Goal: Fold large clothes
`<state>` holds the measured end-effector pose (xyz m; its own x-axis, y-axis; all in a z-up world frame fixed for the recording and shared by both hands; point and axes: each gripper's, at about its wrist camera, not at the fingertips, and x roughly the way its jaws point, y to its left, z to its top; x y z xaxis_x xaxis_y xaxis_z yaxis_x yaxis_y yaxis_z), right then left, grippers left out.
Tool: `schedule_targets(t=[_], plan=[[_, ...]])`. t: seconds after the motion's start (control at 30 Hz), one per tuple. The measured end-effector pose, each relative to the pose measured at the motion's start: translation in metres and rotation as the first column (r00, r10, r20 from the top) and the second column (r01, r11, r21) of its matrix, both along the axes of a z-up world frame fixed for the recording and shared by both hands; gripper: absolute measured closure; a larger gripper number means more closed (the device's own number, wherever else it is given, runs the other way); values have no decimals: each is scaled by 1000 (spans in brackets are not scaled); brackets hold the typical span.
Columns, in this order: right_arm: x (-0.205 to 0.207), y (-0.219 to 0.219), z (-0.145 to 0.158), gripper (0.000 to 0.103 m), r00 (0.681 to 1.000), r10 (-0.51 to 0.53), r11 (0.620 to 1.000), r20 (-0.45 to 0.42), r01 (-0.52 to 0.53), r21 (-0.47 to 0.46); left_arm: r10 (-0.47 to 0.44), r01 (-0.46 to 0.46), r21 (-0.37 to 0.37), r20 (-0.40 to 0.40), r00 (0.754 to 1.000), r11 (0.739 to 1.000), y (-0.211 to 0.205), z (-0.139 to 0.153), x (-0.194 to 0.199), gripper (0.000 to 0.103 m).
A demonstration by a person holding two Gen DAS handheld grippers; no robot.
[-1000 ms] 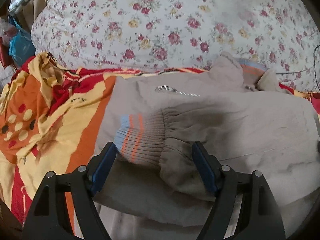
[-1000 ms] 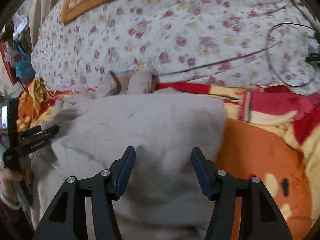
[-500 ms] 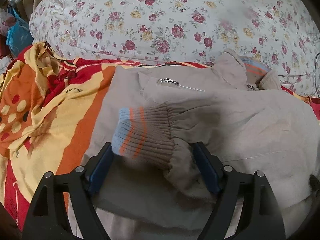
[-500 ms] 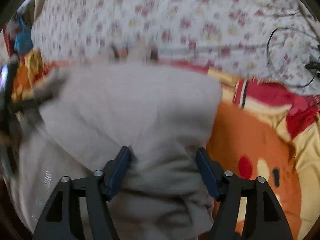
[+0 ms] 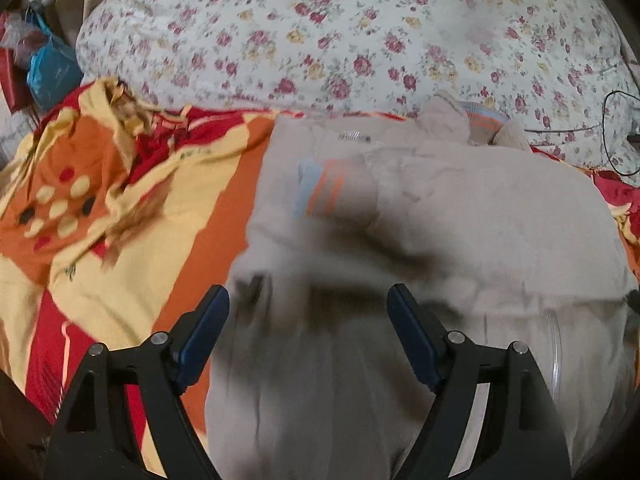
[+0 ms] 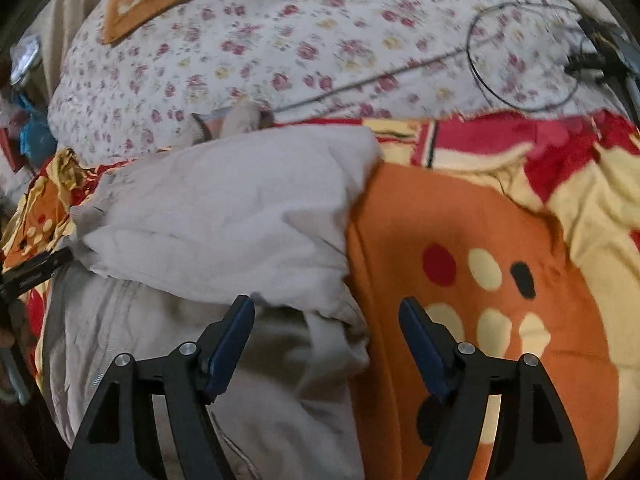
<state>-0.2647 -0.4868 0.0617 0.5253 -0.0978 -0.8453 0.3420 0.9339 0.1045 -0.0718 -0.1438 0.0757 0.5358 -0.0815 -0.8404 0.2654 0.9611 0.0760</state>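
Two black claws with blue pads hover over a beige zip-up jacket (image 5: 460, 208) spread on a bed, the garment lying on an orange, red and yellow patterned blanket (image 5: 120, 216). Nearest the viewer, the left claw (image 5: 308, 332) stands with its jaws wide apart and nothing between them, poised above the jacket's lower body, which is smeared by motion blur in that view. The right claw (image 6: 326, 336) is likewise spread and empty-handed, straddling the jacket's right-hand edge where the cloth bunches into a thick fold beside the bare orange blanket (image 6: 480, 280). Just beyond the left claw, a sleeve lies folded across the jacket's front, its ribbed cuff (image 5: 320, 188) banded in pale blue and orange and resting on the left part of the chest. Behind it a short run of metal zipper (image 5: 354, 136) shows near the top of the garment, and the collar (image 5: 468, 120), lined with the same blue and orange stripes, sits at the far edge. From the right wrist view the upper layer of the jacket (image 6: 224, 216) forms a broad, rumpled panel folded over the layer beneath. Farther back, a white quilt printed with red roses (image 5: 340, 32) rises behind the blanket, a thin black cable (image 6: 520, 56) looped across it at the right, with a blue plastic bag (image 5: 48, 68) at the far left.
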Motion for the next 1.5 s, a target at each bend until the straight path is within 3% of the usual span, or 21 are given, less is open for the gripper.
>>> schedule_targets(t=[0.13,0.17,0.27,0.33,0.47,0.63,0.73,0.83,0.9,0.97,1.1,1.13,1.2,1.27,1.4,1.5], plan=[[5,8,-8,28,999,44,998,-22,-45,-41,30,-31,-10,-12,999,999,15,-5,-8,22],[7,7,-8,32,999,31,998,-19,-32,-56,38,-38,-11,-18,999,999,18,-7,-9,22],[9,-7,-13,82,999,-27,997,-20,26,-75,57,-58,-17,-42,998,998,28,-12,-16,22],[8,-16,-22,79,999,-46,999,-29,46,-1,63,-64,-22,-54,997,998,35,-16,-22,22],[-5,-12,-10,79,998,-55,998,-33,55,-11,61,-62,-27,-64,996,998,47,-21,-32,22],[-25,-2,15,72,998,-65,996,-9,64,-59,62,-65,-45,-72,995,997,58,-17,-44,22],[-31,8,22,65,999,-35,999,2,35,-33,51,-54,-35,-69,996,998,60,-14,-53,22],[-35,23,19,54,999,34,999,-19,-34,-8,41,-43,-35,-68,997,998,62,-13,-63,22],[-38,28,13,40,996,65,998,-55,-66,-8,33,-36,-32,-71,997,999,63,-13,-68,22],[-44,29,5,38,994,73,997,-84,-74,-6,26,-28,-26,-71,997,999,64,-14,-74,22],[-59,22,-10,39,993,56,994,-105,-46,96,13,-14,-20,-80,997,1000,64,-16,-82,22],[-63,23,-13,43,993,58,993,-100,-47,108,12,-14,-19,-81,997,1000,63,-16,-84,22],[-67,27,-14,93,994,66,996,-82,-60,69,13,-15,-20,-83,996,1000,64,-17,-86,22],[-74,25,-8,100,996,72,995,-49,-68,77,11,-13,-23,-89,996,1000,64,-17,-88,22],[-84,10,-5,103,998,13,999,-54,-10,46,7,-9,-24,-87,996,1000,71,-15,-98,22],[-94,7,0,103,999,20,997,-38,-17,76,5,-8,-28,-107,994,1000,81,-17,-106,22]])
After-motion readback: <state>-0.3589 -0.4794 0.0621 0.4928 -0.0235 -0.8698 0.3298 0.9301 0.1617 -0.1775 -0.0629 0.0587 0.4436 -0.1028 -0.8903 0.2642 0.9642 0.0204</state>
